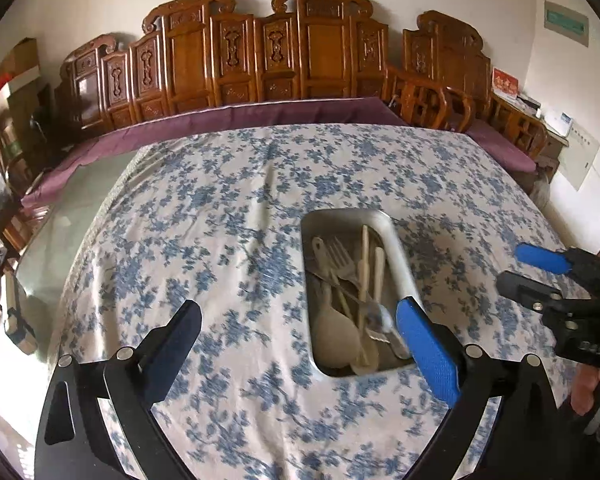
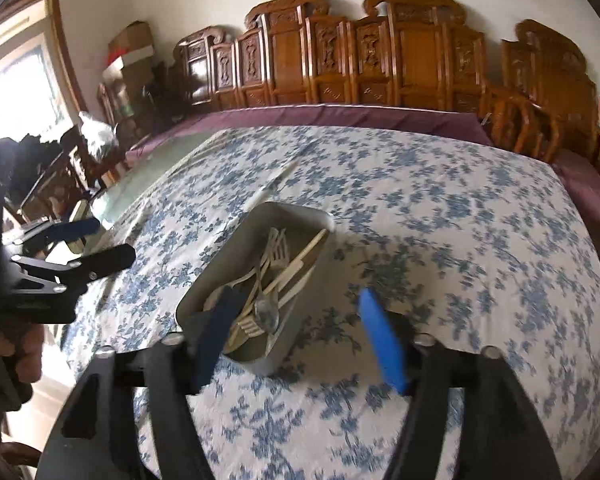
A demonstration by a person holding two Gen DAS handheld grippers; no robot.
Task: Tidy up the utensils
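Left gripper point(image 1: 300, 344): jaws spread wide, nothing between the pads, hanging over the near end of the tray.
Right gripper point(image 2: 296, 336): jaws parted, empty, poised above the tray's near corner.
Metal tray point(image 1: 396, 256): sits on the floral tablecloth point(image 1: 220, 208); holds the utensils.
Utensils point(image 1: 352, 292): pale rice paddle, forks, chopsticks and a metal spoon point(image 2: 268, 312), piled crosswise.
Stray piece point(image 2: 272, 184): one pale stick-like item on the cloth just beyond the tray; blur hides what it is.
Progress: nearly finished, I judge; that stray may remain.
Hidden: tray bottom under the pile; motion blur softens the far cutlery.
Background: carved wooden bench point(image 1: 260, 60) along the wall.
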